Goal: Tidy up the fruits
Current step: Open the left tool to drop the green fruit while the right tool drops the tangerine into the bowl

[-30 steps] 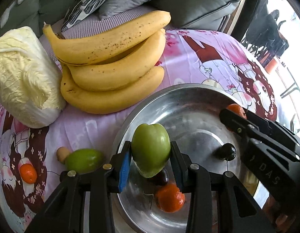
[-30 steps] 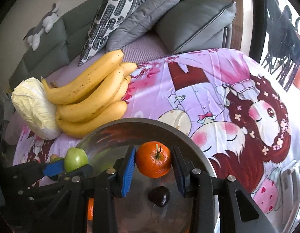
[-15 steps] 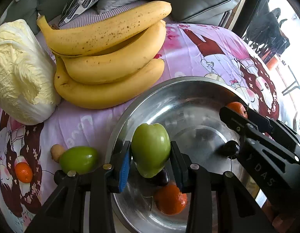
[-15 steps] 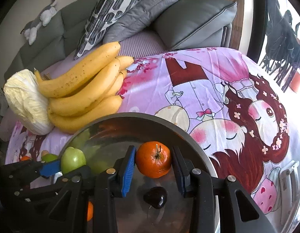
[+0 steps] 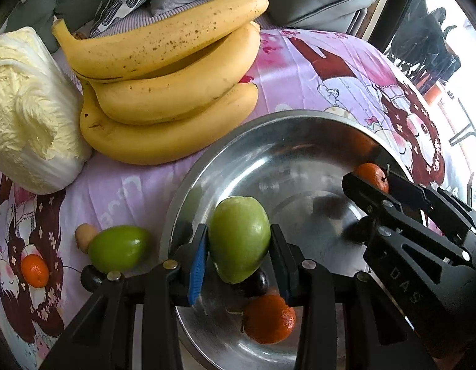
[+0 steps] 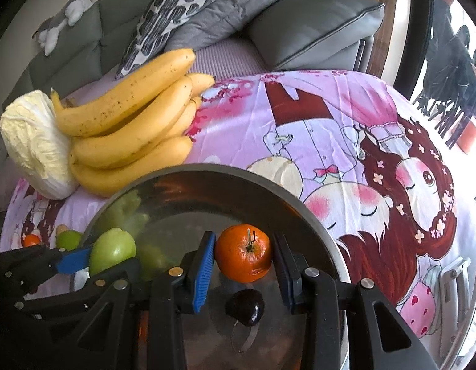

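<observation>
Fruit over the steel bowl (image 5: 207,166), one piece per hand-held gripper

Left hand-held gripper (image 5: 238,246) clamps a green fruit (image 5: 239,242) at the bowl's near-left rim; right hand-held gripper (image 6: 242,259) grips an orange (image 6: 243,252) above the bowl's middle. Bananas (image 5: 167,71) and cabbage (image 5: 28,108) crowd behind the bowl. Only the left view shows another orange (image 5: 268,319) inside it, plus a second green fruit (image 5: 119,248) left of the bowl.

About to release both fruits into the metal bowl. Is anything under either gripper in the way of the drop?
Partly. Under the left gripper and its green fruit, a dark fruit and an orange already lie in the bowl. Under the right gripper and its tangerine sits another dark fruit.
</observation>
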`<action>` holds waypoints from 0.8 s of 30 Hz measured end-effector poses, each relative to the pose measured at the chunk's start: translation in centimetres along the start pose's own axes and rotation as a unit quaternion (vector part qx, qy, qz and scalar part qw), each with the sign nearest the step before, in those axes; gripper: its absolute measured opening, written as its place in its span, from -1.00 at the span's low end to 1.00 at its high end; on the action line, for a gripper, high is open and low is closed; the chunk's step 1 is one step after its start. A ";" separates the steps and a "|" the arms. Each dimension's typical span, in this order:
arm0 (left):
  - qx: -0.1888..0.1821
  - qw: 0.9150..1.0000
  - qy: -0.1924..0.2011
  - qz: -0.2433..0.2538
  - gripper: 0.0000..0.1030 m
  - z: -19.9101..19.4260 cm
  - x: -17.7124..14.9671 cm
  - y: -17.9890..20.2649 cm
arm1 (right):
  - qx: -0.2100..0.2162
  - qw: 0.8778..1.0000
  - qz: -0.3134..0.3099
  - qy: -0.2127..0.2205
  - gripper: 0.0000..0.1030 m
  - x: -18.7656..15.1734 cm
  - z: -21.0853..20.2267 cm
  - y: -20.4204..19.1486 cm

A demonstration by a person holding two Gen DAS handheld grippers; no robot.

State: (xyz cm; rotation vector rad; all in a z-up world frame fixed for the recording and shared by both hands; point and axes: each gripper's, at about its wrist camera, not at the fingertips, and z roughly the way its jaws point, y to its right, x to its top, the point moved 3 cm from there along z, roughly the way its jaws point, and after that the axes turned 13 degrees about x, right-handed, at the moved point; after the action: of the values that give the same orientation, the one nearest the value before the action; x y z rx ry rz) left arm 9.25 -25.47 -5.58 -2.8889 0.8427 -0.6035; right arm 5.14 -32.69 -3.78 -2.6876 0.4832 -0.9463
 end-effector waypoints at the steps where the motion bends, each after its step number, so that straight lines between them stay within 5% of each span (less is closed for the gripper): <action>1: 0.001 1.000 -0.001 0.000 -0.22 0.1 0.0 0.0 | -0.002 1.000 0.000 -0.002 -0.23 -0.1 0.0 0.0; 17: 0.005 1.000 -0.005 0.007 -0.22 0.2 0.1 0.5 | -0.003 1.000 0.002 -0.014 -0.22 -0.2 0.3 0.0; 24: 0.001 1.000 -0.007 0.007 -0.21 0.1 0.3 0.8 | 0.001 1.000 0.008 -0.016 -0.07 -0.3 0.2 0.1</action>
State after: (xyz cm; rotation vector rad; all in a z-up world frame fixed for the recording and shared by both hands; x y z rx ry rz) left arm 9.09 -26.28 -5.67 -2.8787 0.8594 -0.5828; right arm 5.05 -32.64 -4.13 -2.6889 0.4963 -0.8974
